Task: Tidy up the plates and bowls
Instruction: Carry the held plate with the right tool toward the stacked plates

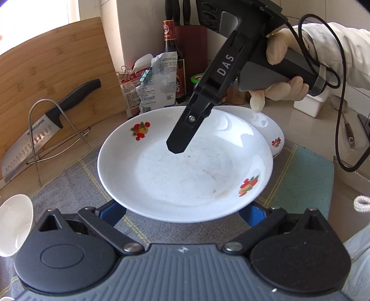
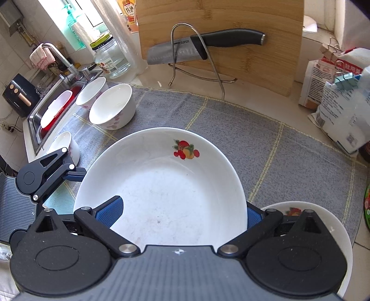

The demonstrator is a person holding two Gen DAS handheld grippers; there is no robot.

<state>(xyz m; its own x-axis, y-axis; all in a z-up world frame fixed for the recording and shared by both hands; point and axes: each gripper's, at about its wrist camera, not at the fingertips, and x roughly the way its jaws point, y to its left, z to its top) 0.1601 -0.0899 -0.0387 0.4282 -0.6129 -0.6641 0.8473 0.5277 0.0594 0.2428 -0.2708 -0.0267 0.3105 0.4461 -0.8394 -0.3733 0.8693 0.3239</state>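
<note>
A white plate (image 1: 185, 176) (image 2: 161, 185) with fruit decals sits on the grey cloth (image 2: 289, 162). Its right edge overlaps a second decorated plate (image 1: 266, 125) (image 2: 323, 222). My left gripper (image 1: 182, 213) is open, and both blue pads are tucked under the plate's near rim. My right gripper (image 2: 181, 214) (image 1: 178, 143) is open and straddles the rim: its left pad (image 2: 108, 210) lies over the plate's inside, while the right one is hidden behind the edge. Three white bowls (image 2: 113, 106) (image 2: 91, 91) (image 2: 67, 143) stand at the cloth's left end.
A knife (image 2: 185, 48) rests on a wire stand against a bamboo board (image 2: 254, 20). Clipped bags (image 2: 342, 104) and a sauce bottle (image 1: 171, 46) stand by the wall. The sink (image 2: 34, 115) lies left of the bowls. A gloved hand (image 1: 282, 46) and a cable are at the right.
</note>
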